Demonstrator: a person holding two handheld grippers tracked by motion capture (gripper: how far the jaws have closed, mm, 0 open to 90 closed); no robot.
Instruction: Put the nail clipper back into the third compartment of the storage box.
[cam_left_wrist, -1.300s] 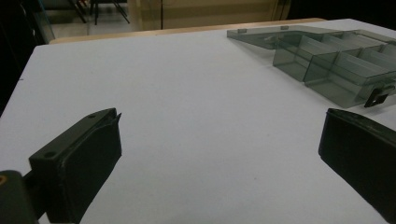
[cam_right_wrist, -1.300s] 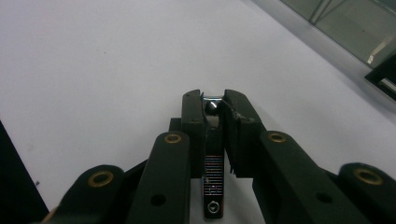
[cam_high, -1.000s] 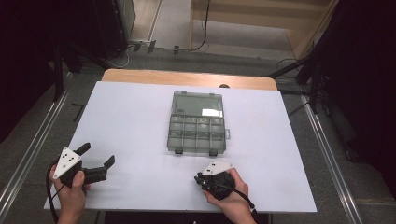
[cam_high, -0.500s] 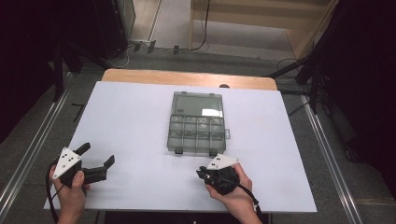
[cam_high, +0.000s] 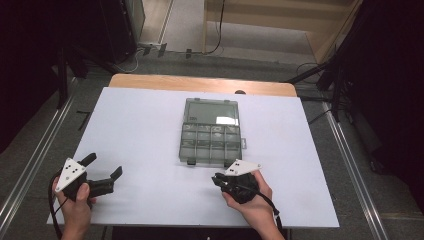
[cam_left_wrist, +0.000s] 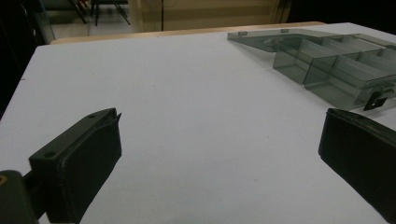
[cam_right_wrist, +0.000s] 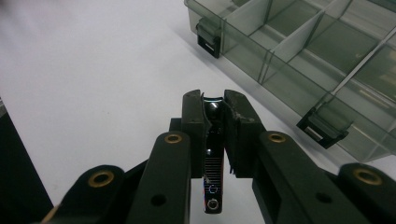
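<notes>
The left gripper (cam_high: 102, 175) rests wide open on the desk (cam_high: 150, 125), well to the left of the open compartment box (cam_high: 211, 131). The right gripper (cam_high: 220, 181), just in front of the box's near edge, is clamped on a small dark nail clipper (cam_right_wrist: 212, 154), so the carry is probably underway; next it must reach over a compartment and release. Since a second ago it has edged slightly right; the left has not moved.

The slim dark object (cam_right_wrist: 213, 158) pinched in the right claw (cam_right_wrist: 214, 105) stays unidentifiable
</notes>
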